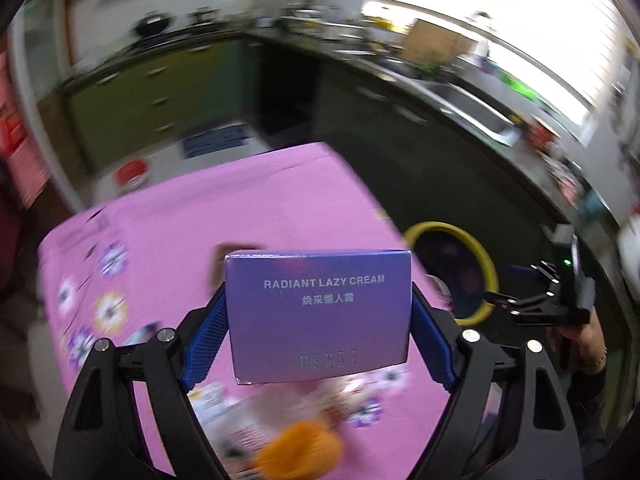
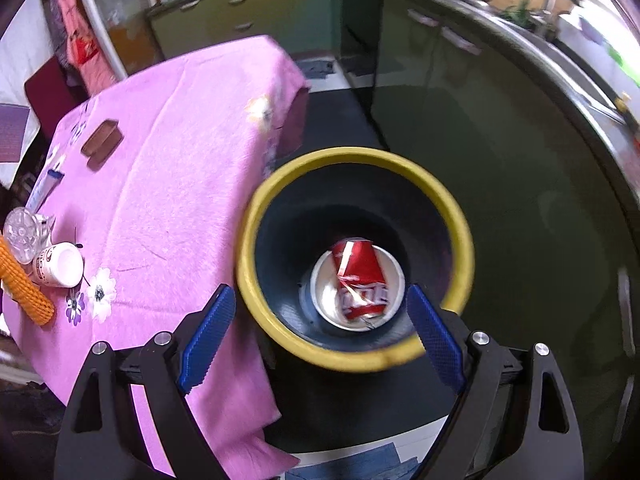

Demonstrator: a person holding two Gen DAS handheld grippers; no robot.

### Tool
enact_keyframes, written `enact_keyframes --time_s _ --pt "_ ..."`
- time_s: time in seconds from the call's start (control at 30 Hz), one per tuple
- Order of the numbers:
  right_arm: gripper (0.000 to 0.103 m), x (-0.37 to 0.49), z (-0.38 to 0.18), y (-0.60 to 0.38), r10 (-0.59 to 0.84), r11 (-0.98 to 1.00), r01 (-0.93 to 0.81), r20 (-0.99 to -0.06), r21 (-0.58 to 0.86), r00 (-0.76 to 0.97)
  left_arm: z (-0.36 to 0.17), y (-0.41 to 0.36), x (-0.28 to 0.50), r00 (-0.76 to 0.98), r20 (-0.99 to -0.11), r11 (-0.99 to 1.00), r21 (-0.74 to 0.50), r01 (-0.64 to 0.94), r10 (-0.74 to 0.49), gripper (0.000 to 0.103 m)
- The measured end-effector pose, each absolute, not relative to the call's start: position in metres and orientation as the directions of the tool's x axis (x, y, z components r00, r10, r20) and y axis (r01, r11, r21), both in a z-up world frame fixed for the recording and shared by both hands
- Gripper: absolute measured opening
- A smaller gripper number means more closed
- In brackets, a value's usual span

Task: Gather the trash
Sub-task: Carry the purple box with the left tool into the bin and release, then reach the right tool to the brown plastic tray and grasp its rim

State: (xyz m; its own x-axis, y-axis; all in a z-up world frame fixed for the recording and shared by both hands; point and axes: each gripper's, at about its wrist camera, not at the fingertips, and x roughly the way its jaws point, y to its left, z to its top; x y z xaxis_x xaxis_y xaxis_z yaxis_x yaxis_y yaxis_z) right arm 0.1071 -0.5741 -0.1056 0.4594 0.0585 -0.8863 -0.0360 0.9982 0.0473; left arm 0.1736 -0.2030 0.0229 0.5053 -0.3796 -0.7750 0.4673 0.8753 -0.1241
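Observation:
My left gripper [image 1: 318, 320] is shut on a purple box [image 1: 318, 316] marked "Radiant Lazy Cream" and holds it above the pink tablecloth [image 1: 224, 208]. The yellow-rimmed bin [image 1: 486, 256] stands to the right of the table. My right gripper [image 2: 320, 320] is open and empty, hovering over the bin [image 2: 256, 240]. Inside the bin lie a crushed red can [image 2: 360, 276] and a white cup [image 2: 320, 284]. The right gripper also shows in the left wrist view [image 1: 520, 304], beside the bin.
On the table [image 2: 168, 168] lie a brown case [image 2: 102, 142], a white-capped bottle [image 2: 60, 266], a clear plastic cup [image 2: 22, 232], a tube [image 2: 44, 188] and an orange mesh item [image 2: 24, 288]. Green cabinets [image 2: 460, 92] and a counter ring the room.

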Motion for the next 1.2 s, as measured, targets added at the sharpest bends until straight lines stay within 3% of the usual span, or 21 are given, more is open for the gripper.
enact_keyframes --time_s 0.3,0.67,0.93,1.2 --pt "0.087 0.046 -0.085 -0.629 -0.001 0.992 0.107 -0.853 0.065 0.522 0.015 -0.346 0.176 0.308 -0.823 0.694 -0.138 0.707 -0.478 0.079" --pt "0.087 -0.001 -0.09 -0.647 -0.004 0.978 0.179 -0.849 0.107 0.529 -0.052 -0.48 0.193 0.156 -0.895 0.594 -0.139 0.792 -0.417 0.08" --pt "0.087 -0.016 -0.089 -0.652 -0.012 0.972 0.206 -0.846 0.116 0.534 -0.035 -0.489 0.2 0.198 -0.87 0.597 -0.13 0.791 -0.451 0.083" --pt "0.087 -0.007 -0.094 -0.632 0.045 0.979 0.145 -0.843 0.145 0.537 0.032 -0.413 0.181 0.272 -0.786 0.603 -0.155 0.783 -0.555 0.093"
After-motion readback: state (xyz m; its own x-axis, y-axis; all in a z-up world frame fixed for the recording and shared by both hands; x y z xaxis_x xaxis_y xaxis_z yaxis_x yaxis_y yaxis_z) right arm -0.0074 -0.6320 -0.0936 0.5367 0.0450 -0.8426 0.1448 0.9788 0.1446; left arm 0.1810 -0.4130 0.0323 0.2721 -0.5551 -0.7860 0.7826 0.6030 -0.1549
